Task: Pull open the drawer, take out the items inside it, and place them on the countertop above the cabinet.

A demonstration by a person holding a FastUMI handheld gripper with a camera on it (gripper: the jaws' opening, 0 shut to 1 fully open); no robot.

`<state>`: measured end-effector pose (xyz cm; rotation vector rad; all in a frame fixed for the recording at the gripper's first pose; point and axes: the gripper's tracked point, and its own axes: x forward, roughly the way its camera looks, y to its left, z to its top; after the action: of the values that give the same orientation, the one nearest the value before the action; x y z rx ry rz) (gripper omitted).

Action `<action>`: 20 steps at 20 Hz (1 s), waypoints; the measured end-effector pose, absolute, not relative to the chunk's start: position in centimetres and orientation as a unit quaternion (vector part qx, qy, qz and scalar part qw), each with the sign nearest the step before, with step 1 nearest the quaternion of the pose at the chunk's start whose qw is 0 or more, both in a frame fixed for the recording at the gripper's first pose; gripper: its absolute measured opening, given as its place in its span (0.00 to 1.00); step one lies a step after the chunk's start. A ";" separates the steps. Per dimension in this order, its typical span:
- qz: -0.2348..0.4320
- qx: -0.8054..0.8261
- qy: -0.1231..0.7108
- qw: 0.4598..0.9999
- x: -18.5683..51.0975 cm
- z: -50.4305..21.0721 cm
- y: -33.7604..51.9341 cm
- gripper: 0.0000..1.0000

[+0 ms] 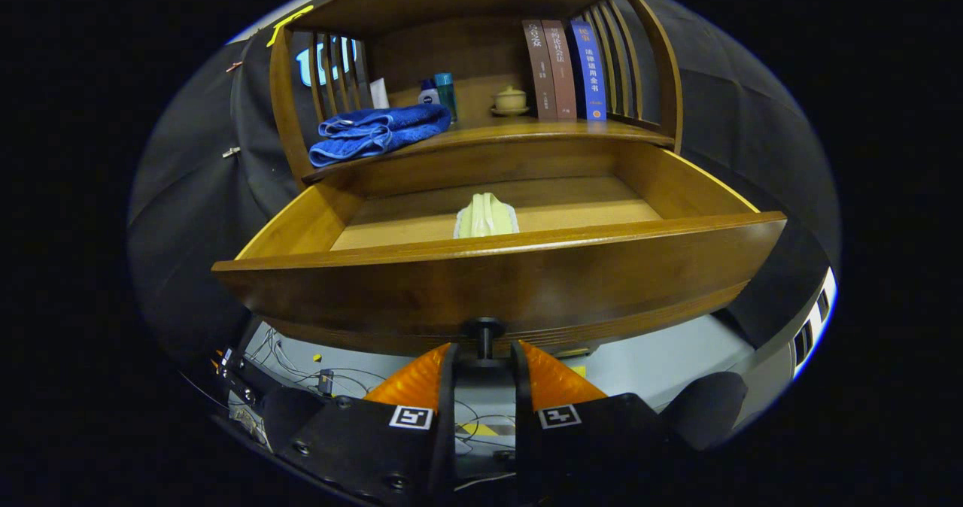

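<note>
The wooden drawer (496, 281) stands pulled far out of the cabinet, its curved front just ahead of my fingers. My gripper (483, 360) is shut on the drawer's dark knob (484, 332), one finger pressing each side of it. Inside the drawer, on its bare wooden bottom near the front wall, lies a pale green folded cloth (486, 216); its near end is hidden by the drawer front. Above the drawer runs the cabinet's countertop (527, 131).
On the countertop lie a folded blue towel (376, 132), two small bottles (440, 93), a small lidded cup (510, 101) and three upright books (566, 67). Slatted wooden sides and a top enclose it. Cables lie on the floor (316, 371) below the drawer.
</note>
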<state>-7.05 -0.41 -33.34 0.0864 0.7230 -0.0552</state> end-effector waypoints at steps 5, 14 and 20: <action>-0.027 0.040 0.356 0.933 -7.3 -33.3 -0.5 0.40; -0.048 0.048 0.350 0.934 -8.1 -27.0 -0.6 0.91; -0.011 0.040 0.333 0.942 0.9 -21.5 0.4 0.98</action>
<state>0.86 0.44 -21.52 0.0810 0.6788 -0.0225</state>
